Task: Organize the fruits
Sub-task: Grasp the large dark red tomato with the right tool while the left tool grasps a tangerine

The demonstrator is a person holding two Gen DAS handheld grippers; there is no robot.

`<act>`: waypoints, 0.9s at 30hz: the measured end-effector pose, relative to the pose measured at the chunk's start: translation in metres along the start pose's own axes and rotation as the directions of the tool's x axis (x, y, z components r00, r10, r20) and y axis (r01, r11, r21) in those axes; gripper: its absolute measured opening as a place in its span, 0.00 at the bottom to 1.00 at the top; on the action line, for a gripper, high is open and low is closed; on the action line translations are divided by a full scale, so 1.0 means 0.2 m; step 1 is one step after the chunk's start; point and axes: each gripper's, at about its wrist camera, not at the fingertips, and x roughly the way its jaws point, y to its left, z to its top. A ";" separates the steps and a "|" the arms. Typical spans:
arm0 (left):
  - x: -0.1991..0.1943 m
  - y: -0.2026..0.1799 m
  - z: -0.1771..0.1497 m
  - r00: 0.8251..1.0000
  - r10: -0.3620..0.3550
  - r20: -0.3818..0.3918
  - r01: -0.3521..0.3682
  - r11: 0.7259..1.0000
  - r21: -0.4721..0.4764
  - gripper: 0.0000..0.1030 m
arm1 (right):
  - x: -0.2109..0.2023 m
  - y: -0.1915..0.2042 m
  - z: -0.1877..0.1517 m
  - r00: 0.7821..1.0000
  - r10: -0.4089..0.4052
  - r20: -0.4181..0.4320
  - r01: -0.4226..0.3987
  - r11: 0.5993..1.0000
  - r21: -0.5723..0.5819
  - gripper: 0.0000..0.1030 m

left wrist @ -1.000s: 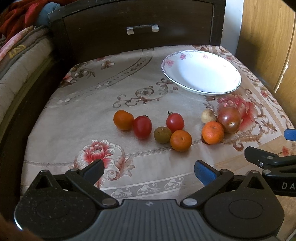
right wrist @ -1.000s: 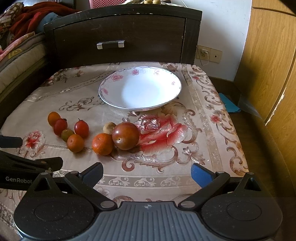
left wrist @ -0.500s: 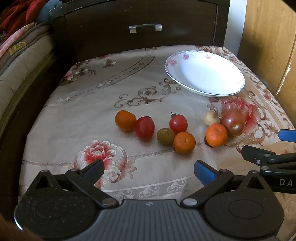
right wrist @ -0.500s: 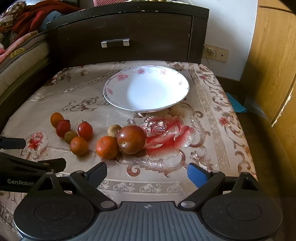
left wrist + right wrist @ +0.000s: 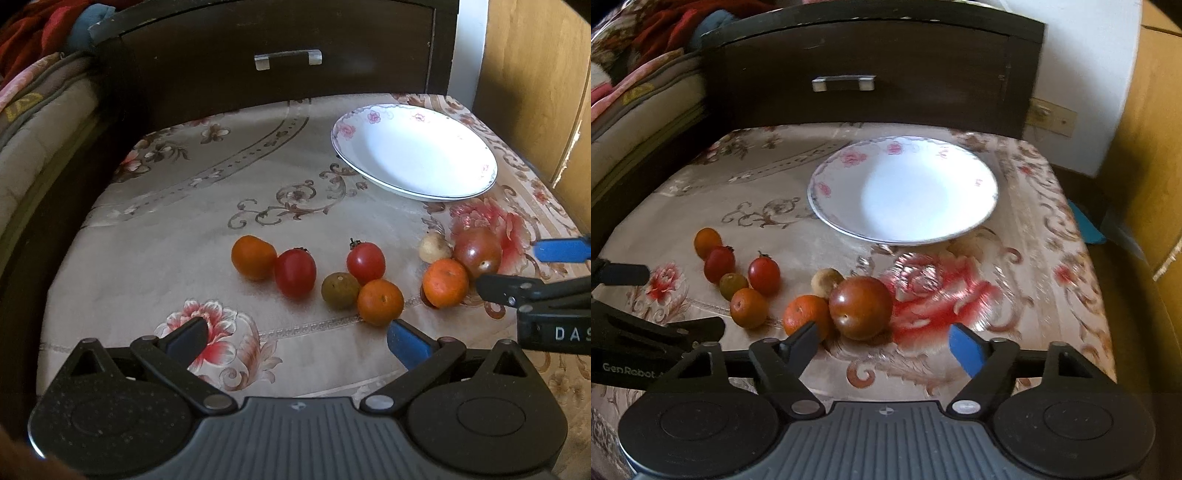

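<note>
the fruits (image 5: pixel 369 280) lie in a row running left to right across the table (image 5: pixel 147 258), in front of the white plate (image 5: pixel 413 155). left hand-held gripper (image 5: pixel 295 338) and right hand-held gripper (image 5: pixel 882 338) are both wide open, holding nothing.

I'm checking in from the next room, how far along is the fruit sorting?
Nothing looks done: the white plate holds no fruit. Both tools, left and right, are open and hold nothing, with the right nearest the large dark tomato. All eight pieces on the floral cloth are left to move.
</note>
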 end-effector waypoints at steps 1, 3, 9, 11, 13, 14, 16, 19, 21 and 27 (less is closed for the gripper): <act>0.01 0.00 0.00 1.000 -0.006 -0.003 0.006 1.000 0.005 1.00 | 0.01 0.00 0.01 1.000 0.019 -0.008 -0.019 1.000 -0.013 0.63; 0.02 0.00 0.00 1.000 -0.018 -0.008 0.019 1.000 0.014 1.00 | 0.03 0.01 0.02 0.999 0.045 -0.023 -0.046 0.998 -0.044 0.58; 0.03 -0.01 0.00 0.998 -0.059 -0.016 0.059 0.998 0.028 1.00 | 0.05 0.01 0.08 0.992 0.116 -0.054 -0.122 0.984 -0.130 0.50; 0.02 0.00 0.00 0.997 -0.072 -0.014 0.073 0.997 0.033 1.00 | 0.06 0.00 0.10 0.985 0.151 -0.082 -0.162 0.975 -0.151 0.47; 0.02 -0.01 0.00 0.996 -0.085 -0.018 0.085 0.996 0.041 1.00 | 0.07 -0.01 0.12 0.978 0.179 -0.106 -0.195 0.965 -0.172 0.44; 0.02 -0.01 0.00 0.996 -0.088 -0.021 0.089 0.995 0.047 1.00 | 0.07 -0.03 0.13 0.974 0.192 -0.119 -0.211 0.961 -0.177 0.41; 0.03 -0.02 -0.01 0.996 -0.090 -0.029 0.091 0.994 0.059 1.00 | 0.08 -0.04 0.13 0.970 0.203 -0.134 -0.224 0.958 -0.176 0.37; 0.05 -0.03 -0.01 0.995 -0.095 -0.042 0.097 0.993 0.062 1.00 | 0.08 -0.07 0.14 0.959 0.234 -0.160 -0.258 0.954 -0.155 0.34; 0.06 -0.02 -0.01 0.993 -0.113 -0.046 0.115 0.992 0.050 1.00 | 0.08 -0.07 0.14 0.956 0.239 -0.169 -0.267 0.948 -0.171 0.35; 0.06 -0.03 0.00 0.990 -0.136 -0.045 0.139 0.989 0.059 1.00 | 0.13 -0.06 0.15 0.958 0.230 -0.174 -0.264 0.941 -0.213 0.37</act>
